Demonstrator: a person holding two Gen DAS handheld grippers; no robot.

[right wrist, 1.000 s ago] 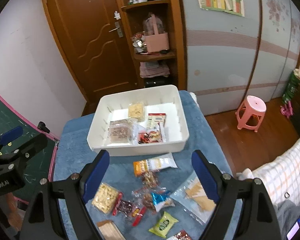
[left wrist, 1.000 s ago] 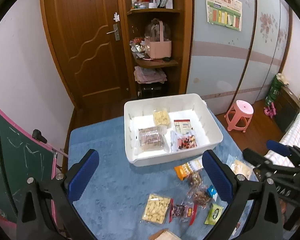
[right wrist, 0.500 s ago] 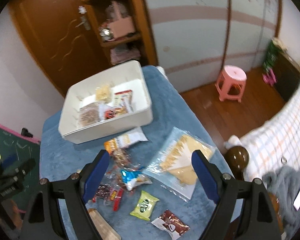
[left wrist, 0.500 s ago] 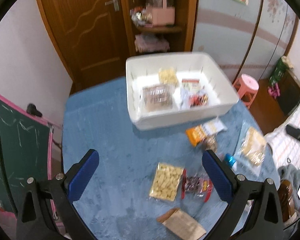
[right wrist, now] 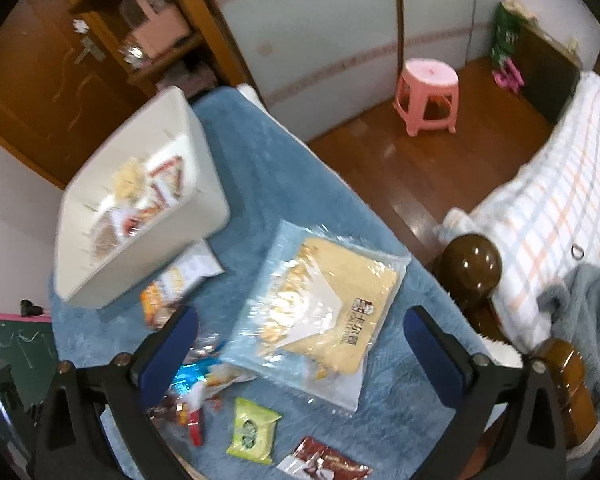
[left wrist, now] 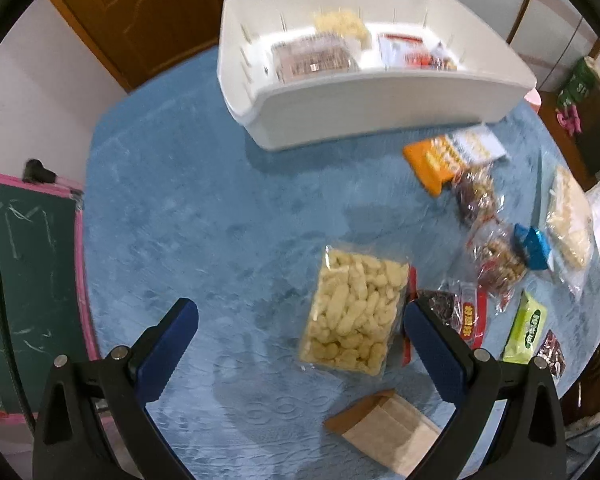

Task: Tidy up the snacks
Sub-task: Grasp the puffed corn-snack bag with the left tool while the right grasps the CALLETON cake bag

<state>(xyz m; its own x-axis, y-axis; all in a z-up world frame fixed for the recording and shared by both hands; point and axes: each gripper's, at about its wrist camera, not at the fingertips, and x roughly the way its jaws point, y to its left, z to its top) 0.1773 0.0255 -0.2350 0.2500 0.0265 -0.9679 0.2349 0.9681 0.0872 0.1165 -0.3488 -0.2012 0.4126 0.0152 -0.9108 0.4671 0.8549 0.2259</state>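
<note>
Right claw (right wrist: pixel 300 344) is seen with jaws opening – nothing pressed between them yet. The large flat clear bag of pale yellow crackers (right wrist: pixel 320 308) lies directly ahead, framed between the two blue pads, long axis running diagonally across the gap. Left claw (left wrist: pixel 300 340) is spread, empty; the clear rectangular pack of puffed corn sticks (left wrist: pixel 354 312) lies toward its right pad, long axis roughly along the reach. Both packs rest on the blue-covered worktop (left wrist: pixel 204 216), apart from the white plastic bin (left wrist: pixel 380 116).
</note>
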